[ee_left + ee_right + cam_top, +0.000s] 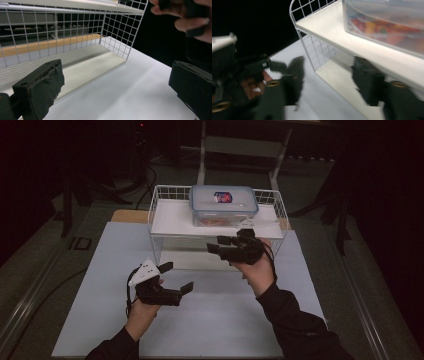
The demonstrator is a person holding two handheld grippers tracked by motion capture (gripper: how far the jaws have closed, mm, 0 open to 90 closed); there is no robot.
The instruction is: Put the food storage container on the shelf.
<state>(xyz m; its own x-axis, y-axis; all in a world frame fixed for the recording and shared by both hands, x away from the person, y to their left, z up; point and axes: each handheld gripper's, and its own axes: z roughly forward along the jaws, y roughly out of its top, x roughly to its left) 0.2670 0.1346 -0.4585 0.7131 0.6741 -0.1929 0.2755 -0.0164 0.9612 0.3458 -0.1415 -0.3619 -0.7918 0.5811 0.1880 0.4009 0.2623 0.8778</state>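
Plastic lidded box (223, 205) on the wire shelf (165, 220) looks rigid, probably slippery; grip its short ends, both left gripper (176, 278) and right gripper (218, 244) gaping empty

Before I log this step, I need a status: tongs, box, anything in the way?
Left tongs open, empty, low over table. Right tongs open, empty, at the wire shelf front. Lidded box on top shelf, untouched. Nothing between.
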